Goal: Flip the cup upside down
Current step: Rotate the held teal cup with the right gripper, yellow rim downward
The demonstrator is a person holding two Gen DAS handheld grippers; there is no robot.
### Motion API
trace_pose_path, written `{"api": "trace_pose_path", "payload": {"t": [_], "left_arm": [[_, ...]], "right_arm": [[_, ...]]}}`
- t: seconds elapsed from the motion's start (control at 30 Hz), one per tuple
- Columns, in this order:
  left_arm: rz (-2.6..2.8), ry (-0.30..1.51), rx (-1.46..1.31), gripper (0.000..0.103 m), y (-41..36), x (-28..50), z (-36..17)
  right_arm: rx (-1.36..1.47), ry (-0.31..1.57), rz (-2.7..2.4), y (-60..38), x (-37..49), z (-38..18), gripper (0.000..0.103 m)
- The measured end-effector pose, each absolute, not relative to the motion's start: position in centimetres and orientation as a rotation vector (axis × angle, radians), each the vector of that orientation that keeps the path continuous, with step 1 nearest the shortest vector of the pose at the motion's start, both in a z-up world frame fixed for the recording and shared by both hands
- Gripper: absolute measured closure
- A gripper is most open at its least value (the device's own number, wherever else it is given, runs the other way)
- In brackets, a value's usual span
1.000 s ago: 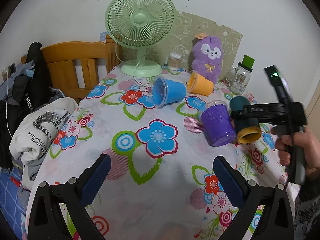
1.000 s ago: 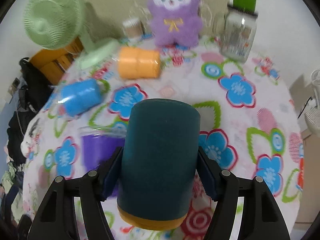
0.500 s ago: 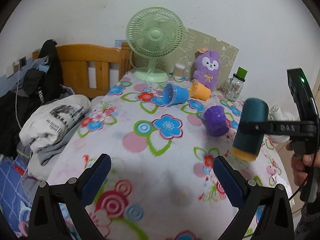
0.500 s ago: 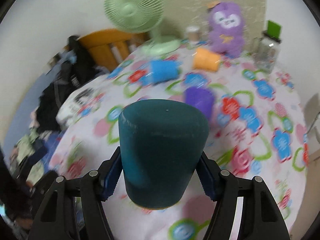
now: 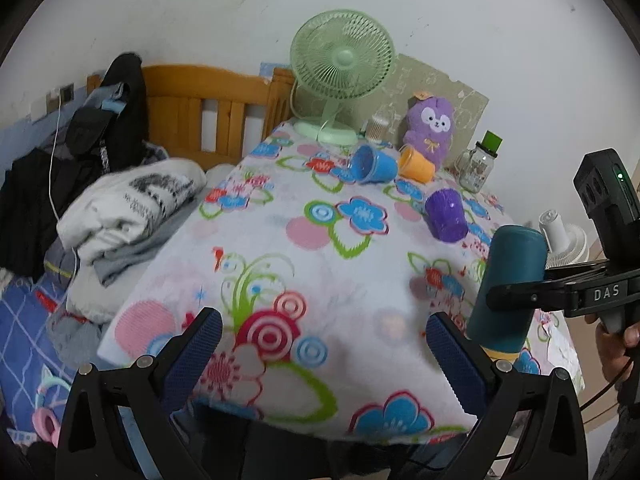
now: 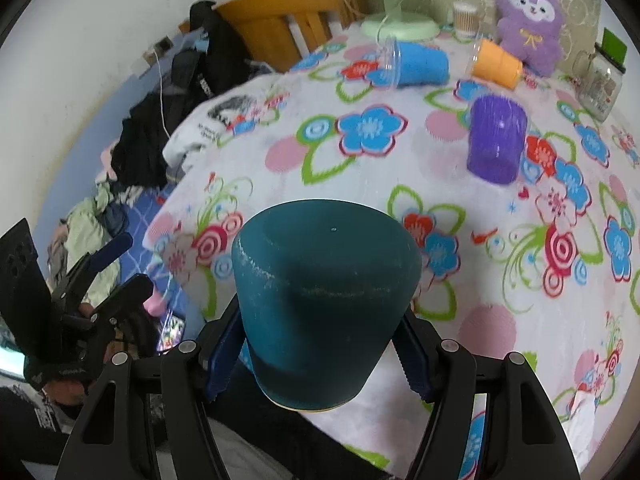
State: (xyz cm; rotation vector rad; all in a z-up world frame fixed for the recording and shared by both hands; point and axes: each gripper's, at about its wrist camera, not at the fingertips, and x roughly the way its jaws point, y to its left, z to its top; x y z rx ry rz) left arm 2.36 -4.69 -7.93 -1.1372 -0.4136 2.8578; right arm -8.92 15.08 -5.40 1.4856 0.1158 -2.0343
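My right gripper (image 6: 316, 354) is shut on a dark teal cup (image 6: 324, 296) with a yellow rim. The cup is held upside down, base up, above the near right part of the table; it also shows in the left wrist view (image 5: 508, 284). My left gripper (image 5: 326, 350) is open and empty, held over the table's near edge. A purple cup (image 5: 446, 216) stands on the flowered cloth. A blue cup (image 5: 372, 164) and an orange cup (image 5: 416, 164) lie on their sides near the back.
A green fan (image 5: 340, 64), a purple plush toy (image 5: 430, 128) and a glass jar with a green lid (image 5: 478, 166) stand at the back. A wooden chair (image 5: 208, 100) and piled clothes (image 5: 124, 204) are on the left.
Both grippers have pulled back toward the near edge. My right gripper has lifted the teal cup and turned it further base up. The left gripper stayed open.
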Motion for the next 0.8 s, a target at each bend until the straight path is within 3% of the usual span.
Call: {"api": "trace_pose_path", "payload": {"t": [0.37, 0.8], "left_arm": [[2.84, -0.4, -1.168, 0.0, -4.2, 2.3, -8.4], [2.837, -0.422, -1.18, 0.0, -4.7, 1.6, -8.5]], "right_arm": [[1.507, 0.095, -2.047, 12.7, -12.1, -7.4, 0.033], [1.548, 0.337, -1.99, 12.8, -9.5, -5.1, 0.034]]}}
